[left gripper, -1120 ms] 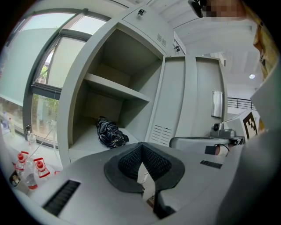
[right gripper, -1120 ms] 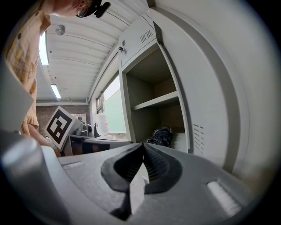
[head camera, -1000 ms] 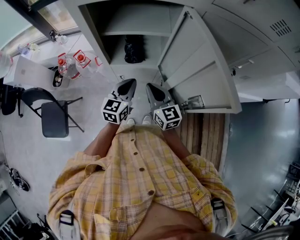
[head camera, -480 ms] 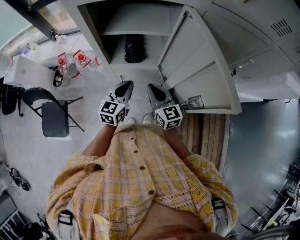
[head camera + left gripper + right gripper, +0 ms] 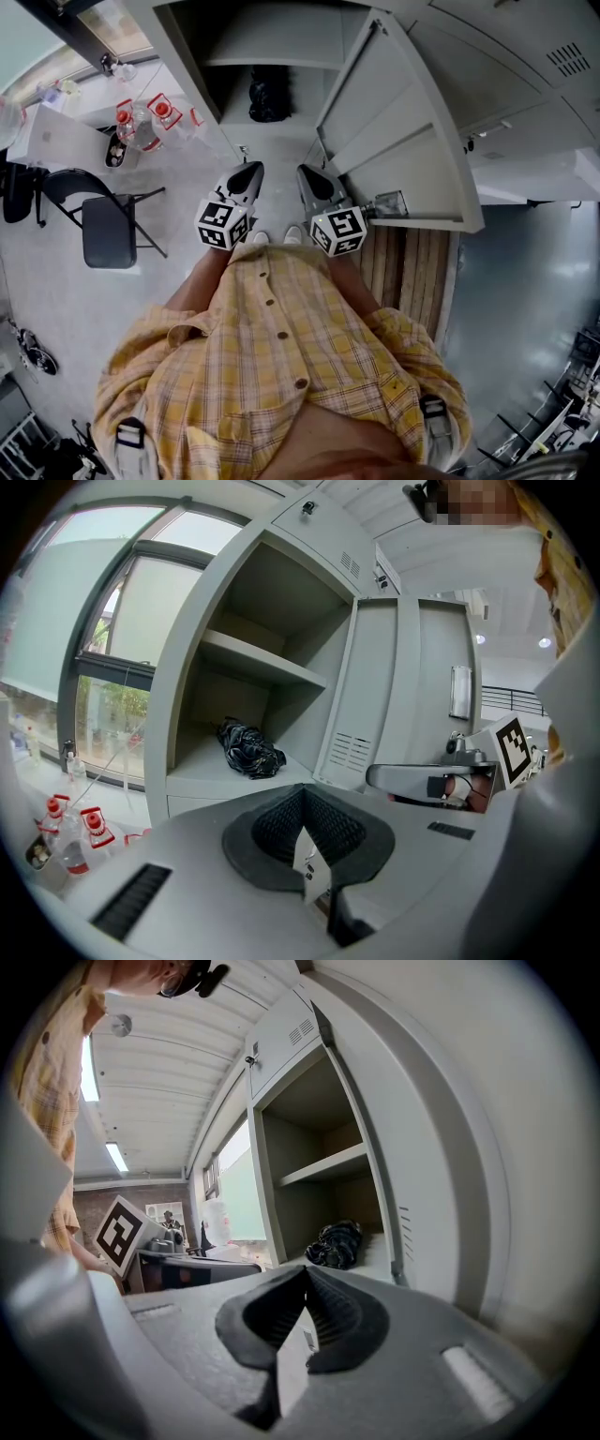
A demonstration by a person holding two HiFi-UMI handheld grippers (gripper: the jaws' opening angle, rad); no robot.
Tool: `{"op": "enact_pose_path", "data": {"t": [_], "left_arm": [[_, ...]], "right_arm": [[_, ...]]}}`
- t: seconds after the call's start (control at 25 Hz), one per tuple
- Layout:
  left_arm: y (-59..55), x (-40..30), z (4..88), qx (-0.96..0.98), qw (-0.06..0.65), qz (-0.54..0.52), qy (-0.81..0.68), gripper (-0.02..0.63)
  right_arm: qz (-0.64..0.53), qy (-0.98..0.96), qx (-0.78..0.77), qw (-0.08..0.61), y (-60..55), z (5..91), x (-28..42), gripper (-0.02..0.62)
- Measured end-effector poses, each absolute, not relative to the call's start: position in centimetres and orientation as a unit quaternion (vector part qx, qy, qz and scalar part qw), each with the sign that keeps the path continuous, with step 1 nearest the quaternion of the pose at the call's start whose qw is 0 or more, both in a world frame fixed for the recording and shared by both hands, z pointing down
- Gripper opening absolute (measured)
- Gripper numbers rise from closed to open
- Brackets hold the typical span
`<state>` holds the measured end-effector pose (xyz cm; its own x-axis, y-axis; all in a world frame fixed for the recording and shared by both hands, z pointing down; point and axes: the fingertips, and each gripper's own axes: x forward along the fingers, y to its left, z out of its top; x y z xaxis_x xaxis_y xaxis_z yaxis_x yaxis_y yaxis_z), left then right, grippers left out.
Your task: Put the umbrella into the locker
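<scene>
The folded black umbrella (image 5: 269, 95) lies on the lower shelf of the open grey locker (image 5: 274, 58); it also shows as a dark bundle (image 5: 249, 749) in the left gripper view and, in the right gripper view, as the same bundle (image 5: 336, 1241). My left gripper (image 5: 251, 171) and right gripper (image 5: 310, 174) hang side by side in front of the locker, short of the shelf. Both are shut with nothing between their jaws (image 5: 305, 803) (image 5: 307, 1283). The locker door (image 5: 394, 131) stands swung open on the right.
A black folding chair (image 5: 105, 225) stands on the floor to the left. Plastic bottles with red caps (image 5: 141, 124) sit by a white table (image 5: 56, 141) at the window. A wooden pallet strip (image 5: 412, 272) lies to the right under the door.
The left gripper has shifted slightly to the left and up in the head view; the umbrella stays on the shelf and both jaws stay shut.
</scene>
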<state>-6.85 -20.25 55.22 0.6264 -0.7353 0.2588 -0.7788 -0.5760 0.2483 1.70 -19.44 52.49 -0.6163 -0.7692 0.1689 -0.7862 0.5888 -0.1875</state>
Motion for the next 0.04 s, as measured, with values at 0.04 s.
{"op": "enact_pose_path", "data": {"t": [0.04], "left_arm": [[-20.46, -7.04, 55.25, 0.884, 0.172, 0.062, -0.430, 0.005]], "right_arm": [[0.121, -0.891, 0.436, 0.034, -19.67, 52.43, 1.68, -0.002]]}}
